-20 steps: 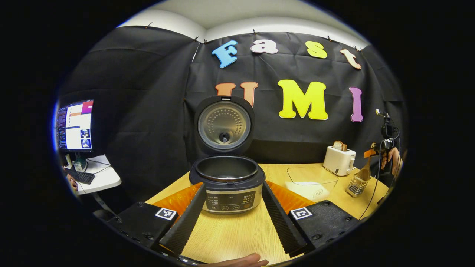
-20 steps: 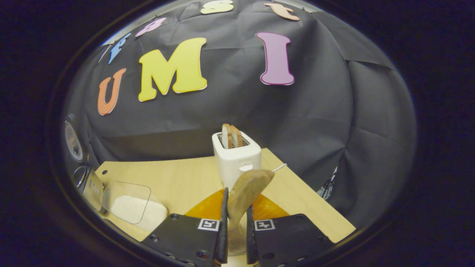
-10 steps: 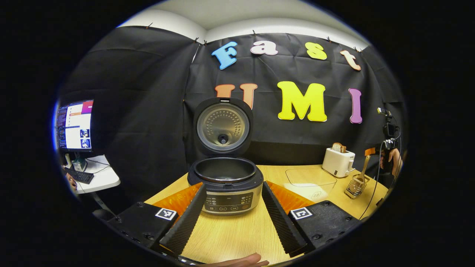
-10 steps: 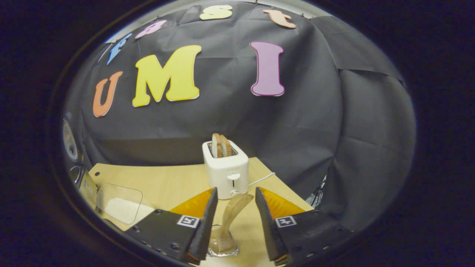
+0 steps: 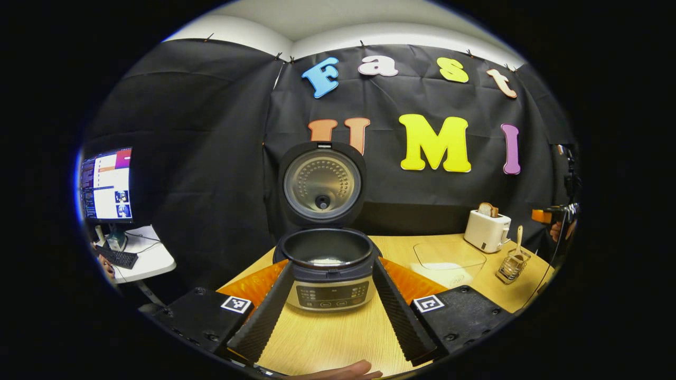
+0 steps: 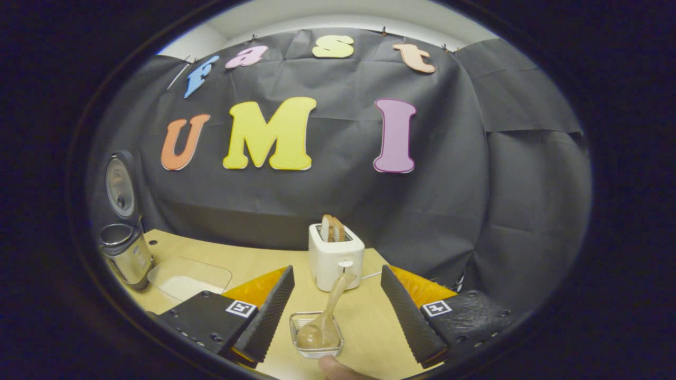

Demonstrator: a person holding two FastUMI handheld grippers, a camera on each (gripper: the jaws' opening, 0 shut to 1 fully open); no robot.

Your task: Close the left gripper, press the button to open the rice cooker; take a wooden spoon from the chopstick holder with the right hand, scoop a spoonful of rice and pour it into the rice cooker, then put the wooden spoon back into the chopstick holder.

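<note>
Rice cooker (image 5: 327, 269) sits on the wooden worktop (image 5: 338, 338) with its lid (image 5: 322, 182) standing straight up, and you can see a bit of white rice at the bottom of the dark inner pot (image 5: 326, 249). In the left gripper view the left tool (image 5: 331, 303) is spread wide, one finger on each side of the cooker's front panel, not touching it, holding nothing.

Over in the right gripper view the right tool (image 6: 336, 311) is also wide open and empty. The wooden spoon (image 6: 325, 316) is sitting in the chopstick holder (image 6: 316, 342) right between the two fingers, leaning with one end down in the holder and the other end tilted up toward the white toaster (image 6: 336, 260) behind it. Neither finger touches the spoon. The toaster has slices of bread (image 6: 332, 228) poking out of the top.

A clear container of rice (image 6: 189, 277) lies on the worktop between the cooker and the toaster. From the left gripper view you can spot the holder with the spoon near the toaster on the far right of the worktop, well apart from the cooker. Off to the left there's a monitor (image 5: 105, 183) and keyboard (image 5: 117, 257) on a small white side table (image 5: 148, 258).
</note>
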